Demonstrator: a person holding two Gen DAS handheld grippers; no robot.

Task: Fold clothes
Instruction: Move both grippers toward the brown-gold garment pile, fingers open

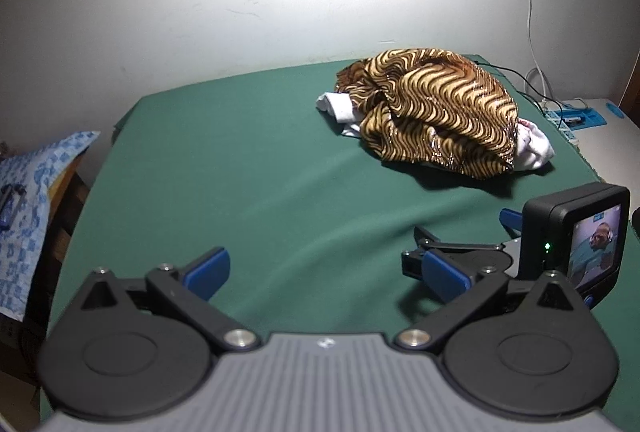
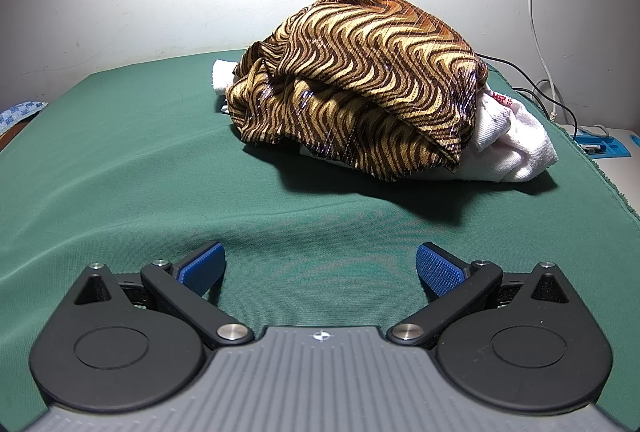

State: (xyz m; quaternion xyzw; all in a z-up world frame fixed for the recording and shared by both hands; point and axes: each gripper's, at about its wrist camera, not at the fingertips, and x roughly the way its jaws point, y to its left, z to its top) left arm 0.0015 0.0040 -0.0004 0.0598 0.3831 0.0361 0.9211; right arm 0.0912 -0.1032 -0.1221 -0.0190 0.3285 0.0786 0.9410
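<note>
— Where's your laundry?

— A crumpled heap toward the far right corner of the green-covered table [image 2: 120, 160]: a tiger-striped garment [image 2: 360, 80] bunched over a white garment [image 2: 516, 148]. Both look soft, light and limp; the striped one has a sheen, so I'd judge it slippery. Pinch a hem or loose outer edge, not the bulging middle.

— And your grippers?

— The left gripper [image 1: 324, 272] and the right gripper [image 2: 320, 268] both hang over bare cloth near the front edge, jaws spread wide, holding nothing.
</note>
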